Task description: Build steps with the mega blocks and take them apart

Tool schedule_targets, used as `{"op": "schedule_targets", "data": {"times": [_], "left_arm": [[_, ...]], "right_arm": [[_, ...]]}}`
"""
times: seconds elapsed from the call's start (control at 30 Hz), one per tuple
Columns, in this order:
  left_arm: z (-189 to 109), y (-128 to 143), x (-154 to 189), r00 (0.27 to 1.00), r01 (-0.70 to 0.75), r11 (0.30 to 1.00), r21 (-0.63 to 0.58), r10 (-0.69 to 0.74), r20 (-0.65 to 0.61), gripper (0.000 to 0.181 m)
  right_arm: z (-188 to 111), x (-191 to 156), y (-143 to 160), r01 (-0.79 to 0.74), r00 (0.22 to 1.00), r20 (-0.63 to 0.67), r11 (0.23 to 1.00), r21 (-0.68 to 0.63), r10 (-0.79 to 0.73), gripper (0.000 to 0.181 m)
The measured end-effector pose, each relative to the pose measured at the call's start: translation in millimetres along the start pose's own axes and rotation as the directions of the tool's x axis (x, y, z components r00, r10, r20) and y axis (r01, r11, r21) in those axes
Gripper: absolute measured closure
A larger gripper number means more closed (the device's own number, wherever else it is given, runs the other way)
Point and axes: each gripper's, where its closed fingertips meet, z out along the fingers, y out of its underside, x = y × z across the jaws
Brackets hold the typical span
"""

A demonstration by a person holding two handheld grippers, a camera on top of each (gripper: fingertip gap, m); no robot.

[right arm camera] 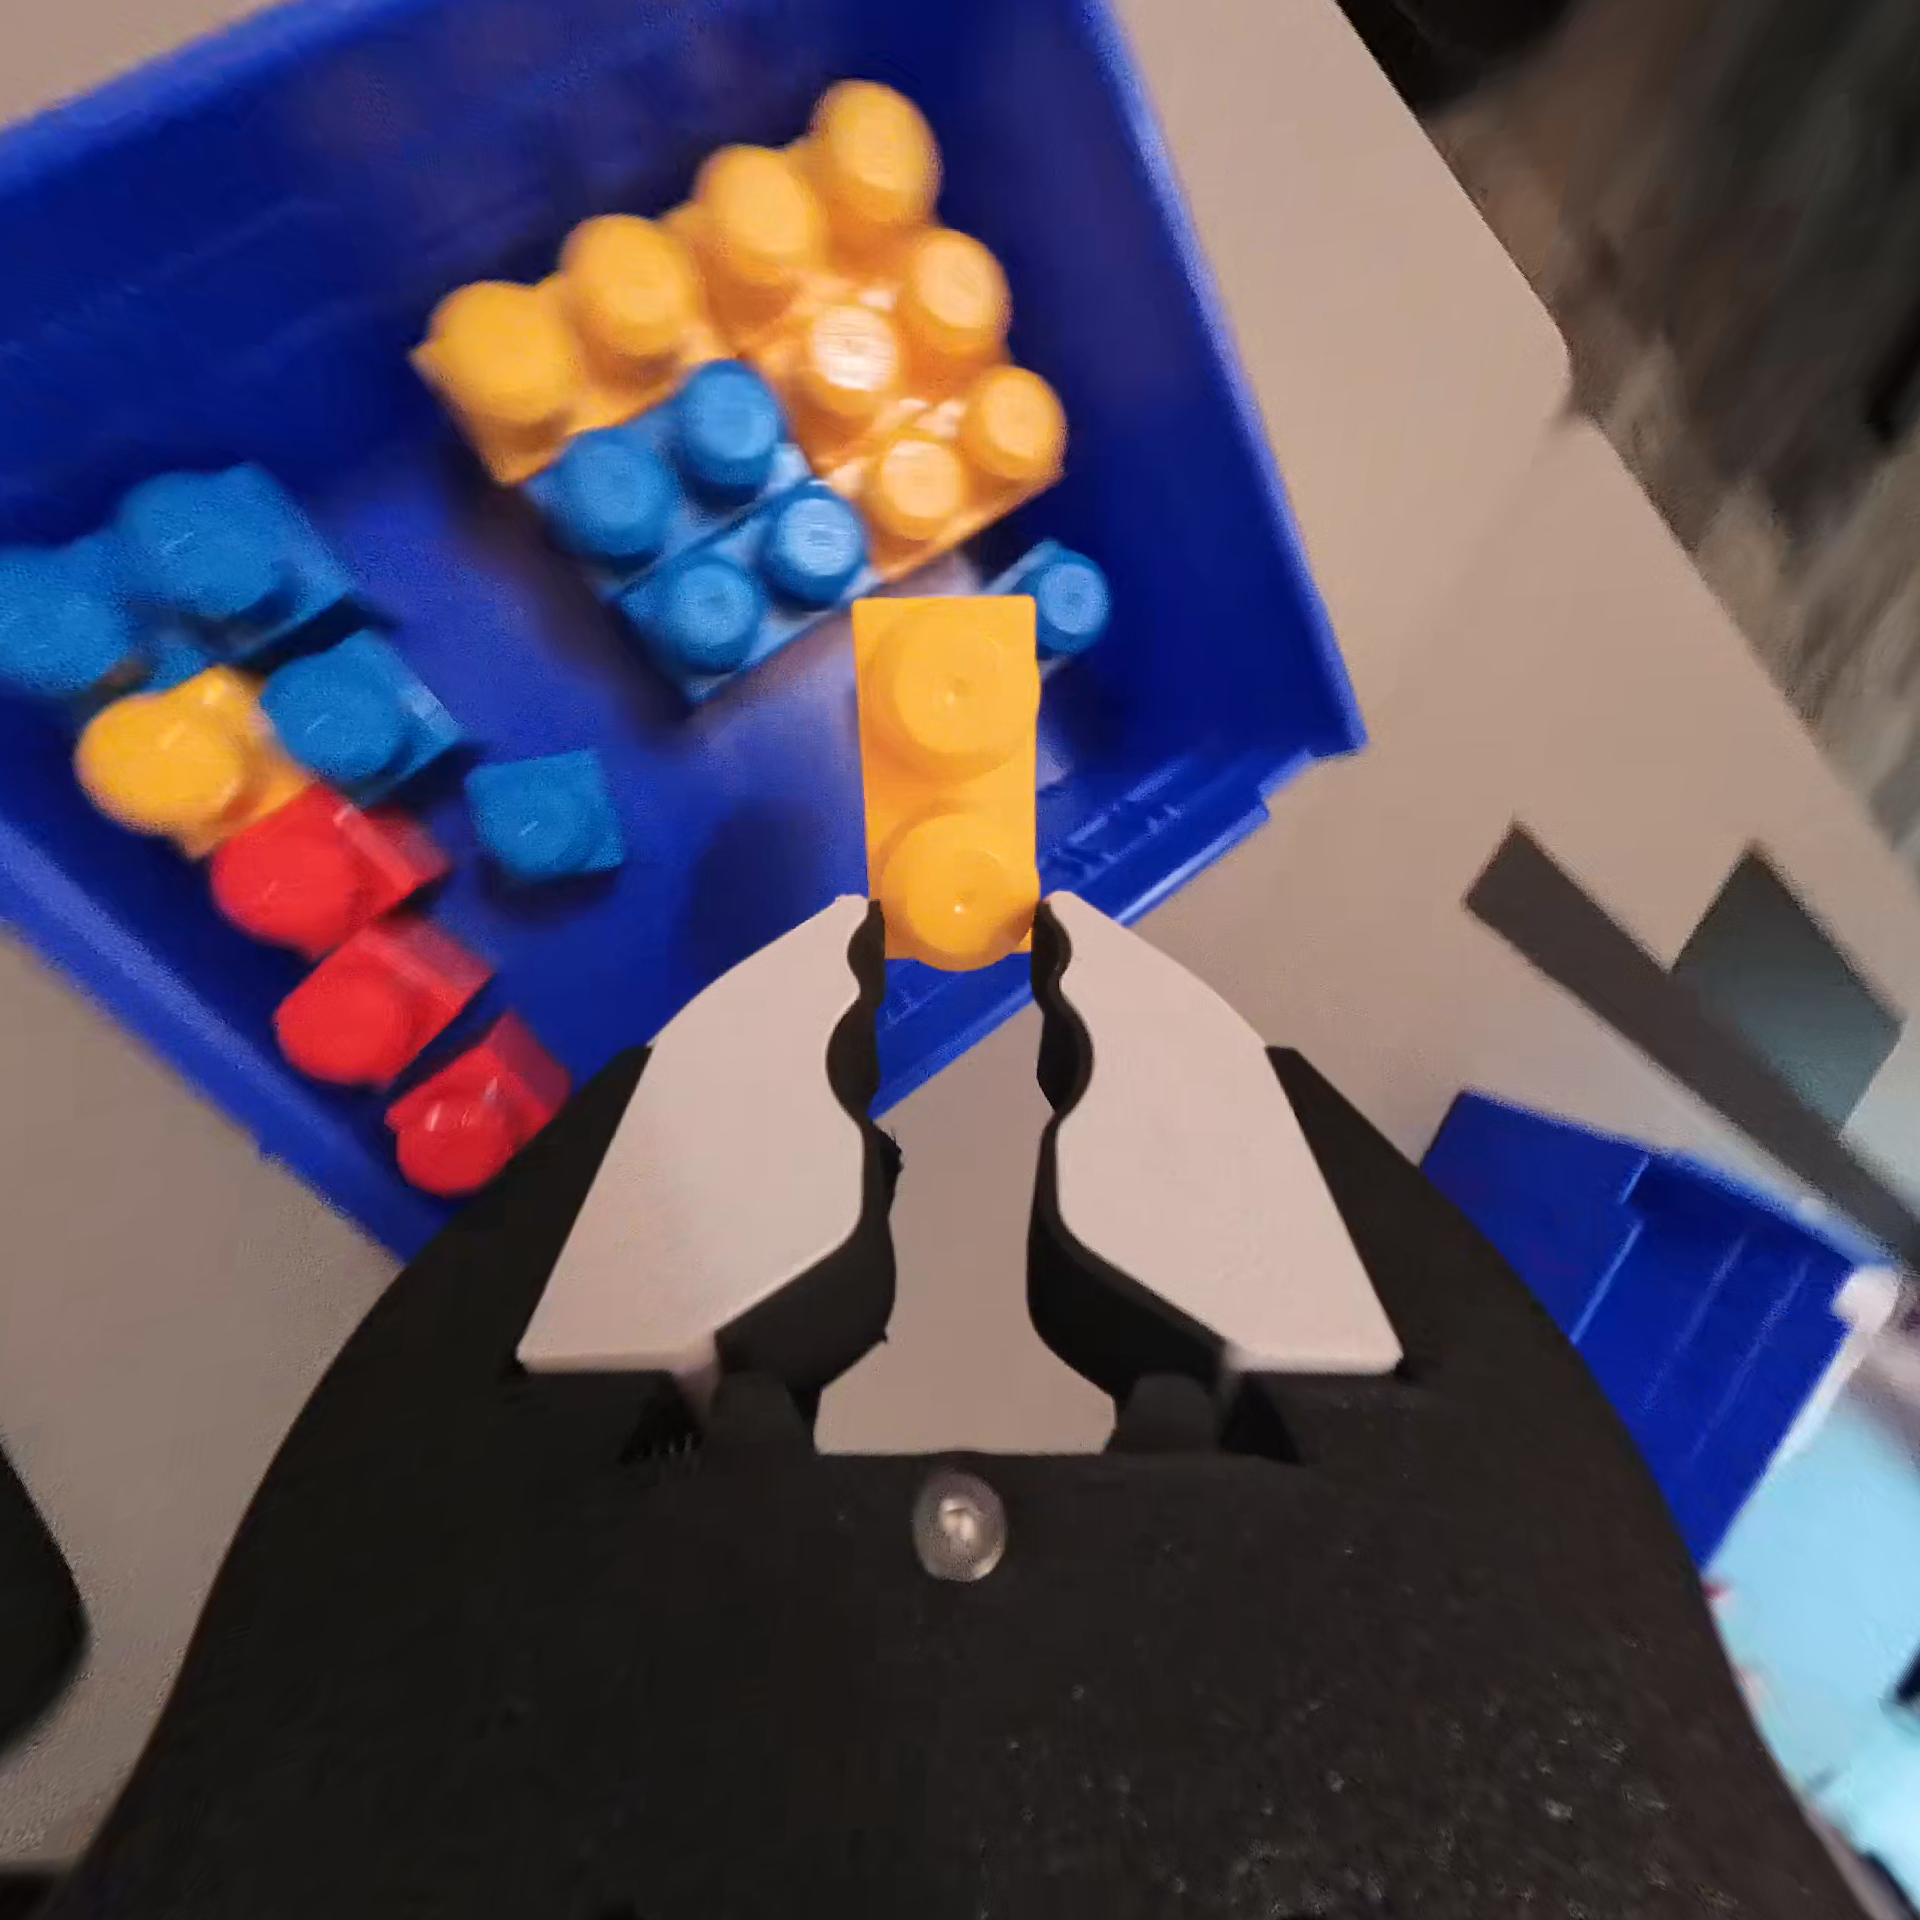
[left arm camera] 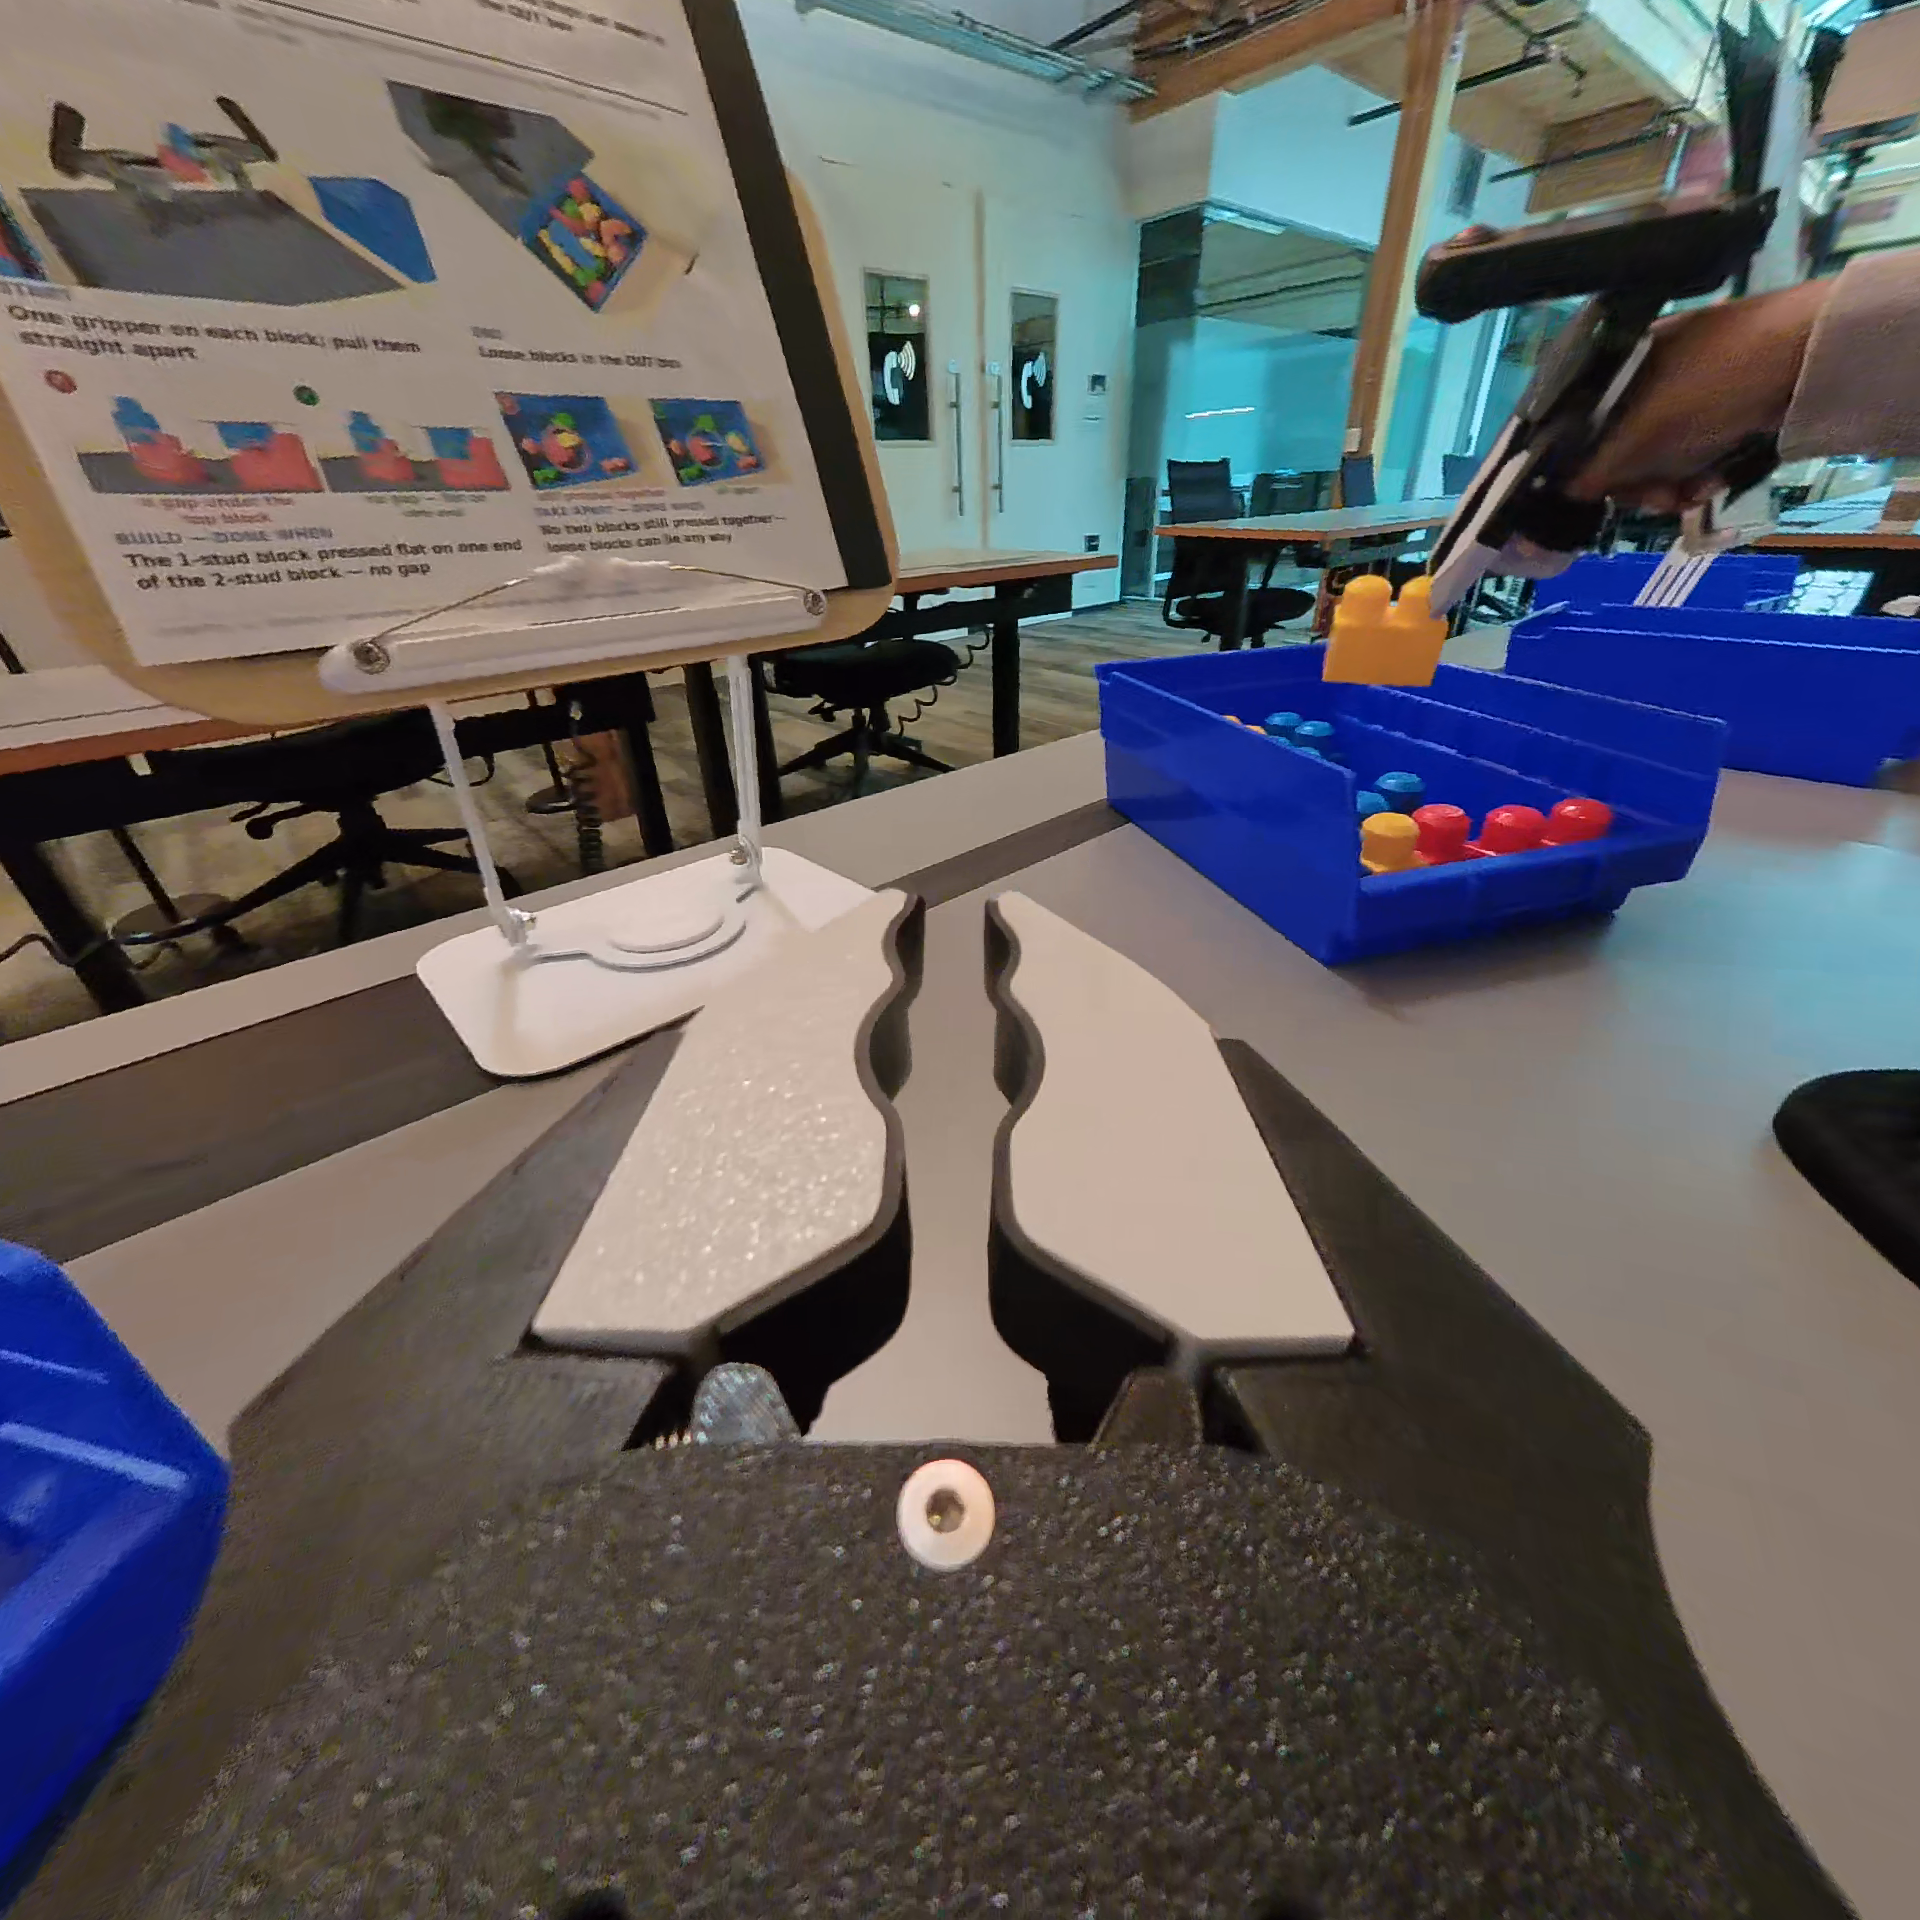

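Observation:
My right gripper (right arm camera: 954, 914) is shut on a yellow two-stud block (right arm camera: 951, 748) by its near end and holds it in the air above a blue bin (right arm camera: 1226, 623). The bin holds several loose yellow, blue and red blocks (right arm camera: 353, 873). In the left wrist view the right gripper (left arm camera: 1439, 597), in a person's hand, holds the yellow block (left arm camera: 1382, 639) over the bin's far wall (left arm camera: 1226, 810). My left gripper (left arm camera: 954, 904) is empty, its fingers a narrow gap apart, low over the grey table and left of the bin.
A white stand (left arm camera: 644, 935) with an instruction sheet is ahead on the left. A second blue bin (left arm camera: 83, 1507) sits at my near left, and another (left arm camera: 1714, 665) behind the first. A black object (left arm camera: 1860, 1153) lies at the right edge. One gripper's finger ends stand about 50 cm off the other's.

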Motion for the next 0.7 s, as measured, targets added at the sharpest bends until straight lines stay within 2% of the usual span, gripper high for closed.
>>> {"op": "schedule_targets", "data": {"times": [0.03,0.13,0.27,0.43,0.7], "left_arm": [[0.5,1.3,-1.5,1.0,0.007,1.0,-0.004,-0.007,0.004,0.172],[1.8,4.8,-3.4,1.0,0.023,1.0,-0.017,-0.023,0.009,0.172],[0.7,2.7,-2.8,1.0,0.022,1.0,-0.013,-0.022,0.006,0.172],[-0.1,2.0,-3.3,1.0,0.028,1.0,-0.011,-0.028,0.006,0.172],[-1.6,1.1,-9.4,0.998,0.052,0.999,-0.003,-0.052,0.023,0.173]], "right_arm": [[6.7,3.3,0.4,-0.077,0.997,-0.006,0.997,0.0,0.077,0.155],[21.6,8.0,0.2,-0.26,0.966,-0.024,0.965,-0.04,0.259,0.155],[36.3,17.2,1.3,-0.392,0.918,-0.105,0.913,-0.11,0.382,0.155],[41.4,-2.3,-2.5,-0.419,0.908,-0.067,0.896,-0.144,0.414,0.155],[52.5,-37.6,9.8,-0.494,0.867,-0.009,0.856,-0.153,0.498,0.155]]}}
